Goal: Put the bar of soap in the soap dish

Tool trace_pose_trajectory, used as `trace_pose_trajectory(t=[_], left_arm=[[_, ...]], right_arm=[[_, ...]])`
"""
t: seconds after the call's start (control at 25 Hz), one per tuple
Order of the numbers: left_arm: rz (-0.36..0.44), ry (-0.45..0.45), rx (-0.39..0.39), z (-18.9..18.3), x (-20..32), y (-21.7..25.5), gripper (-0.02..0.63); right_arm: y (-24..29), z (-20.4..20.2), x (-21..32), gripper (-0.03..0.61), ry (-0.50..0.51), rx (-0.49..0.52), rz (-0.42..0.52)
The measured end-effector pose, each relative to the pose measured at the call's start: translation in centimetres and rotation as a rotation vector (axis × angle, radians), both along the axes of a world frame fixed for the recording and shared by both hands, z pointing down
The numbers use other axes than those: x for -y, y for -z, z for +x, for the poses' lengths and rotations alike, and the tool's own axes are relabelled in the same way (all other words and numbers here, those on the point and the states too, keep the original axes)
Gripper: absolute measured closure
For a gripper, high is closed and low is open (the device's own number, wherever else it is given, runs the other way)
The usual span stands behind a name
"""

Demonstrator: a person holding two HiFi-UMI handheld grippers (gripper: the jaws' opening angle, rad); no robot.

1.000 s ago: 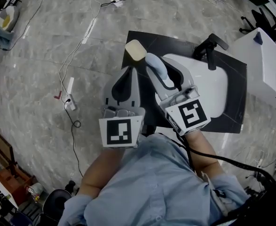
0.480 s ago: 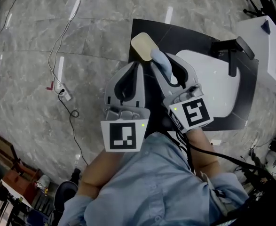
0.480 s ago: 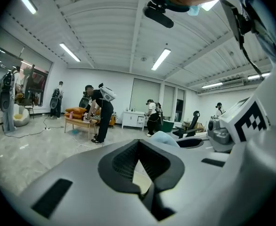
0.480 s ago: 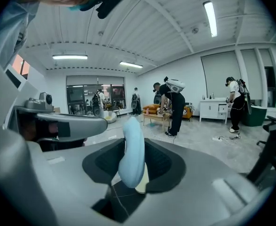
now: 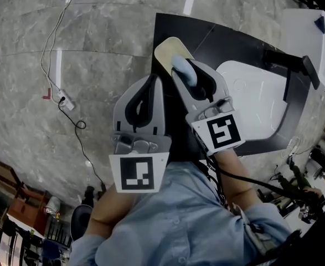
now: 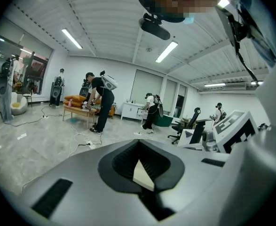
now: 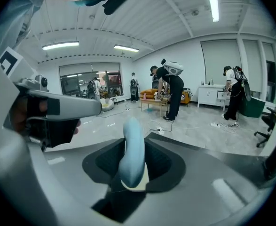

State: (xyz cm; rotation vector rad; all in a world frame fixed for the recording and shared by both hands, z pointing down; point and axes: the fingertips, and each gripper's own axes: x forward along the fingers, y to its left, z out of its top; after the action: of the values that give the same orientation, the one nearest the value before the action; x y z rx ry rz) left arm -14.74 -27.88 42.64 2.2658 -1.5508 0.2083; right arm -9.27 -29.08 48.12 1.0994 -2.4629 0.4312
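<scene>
A cream oval soap dish [image 5: 166, 50] lies at the near left corner of a black table [image 5: 228, 43]. My right gripper [image 5: 185, 71] is shut on a light blue bar of soap [image 5: 182, 70], whose far end overlaps the dish's near rim. In the right gripper view the soap [image 7: 130, 154] stands on edge between the jaws of the right gripper [image 7: 133, 141], with the dish [image 7: 137, 185] just below it. My left gripper [image 5: 158, 77] hangs shut and empty beside it, left of the dish. The left gripper view shows the left gripper [image 6: 138, 141] and the dish [image 6: 142, 175] through the hole between its jaws.
A white basin [image 5: 256, 101] fills the table's right part, with a black tap-like fitting [image 5: 287, 65] over it. A white cabinet [image 5: 311, 32] stands at the far right. Cables and a power strip [image 5: 57, 96] lie on the grey floor at the left. People work in the room behind.
Both grippers have sunk and moved forward toward the table's corner. The soap, held all along, has closed in on the dish and now overlaps its near rim.
</scene>
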Motion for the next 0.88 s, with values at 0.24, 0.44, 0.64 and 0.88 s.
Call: trace_pose_trajectory(t=[0.24,0.44,0.64,0.88], left_arm=[[-0.046,0.012,-0.014,-1.5,0.9,-2.0,0.607],[-0.051,0.025,-0.024,-2.1,1.4,-2.4,0.607],[-0.054,0.035,-0.030,-2.3,1.4,-2.5,0.607],[-0.044,0.036,-0.031,-2.3,1.3,-2.0,0.607]], right_arm=[[-3.8,-1.1,0.1,0.453,0.028,-0.056,-0.082],[-5.3,-1.4,0.2,0.453,0.051,-0.127,-0.093],[-5.7,-1.5,0.8,0.448,0.064,-0.177,-0.092],[-5.2,-0.1,1.3,0.410,0.013,-0.171,-0.095]])
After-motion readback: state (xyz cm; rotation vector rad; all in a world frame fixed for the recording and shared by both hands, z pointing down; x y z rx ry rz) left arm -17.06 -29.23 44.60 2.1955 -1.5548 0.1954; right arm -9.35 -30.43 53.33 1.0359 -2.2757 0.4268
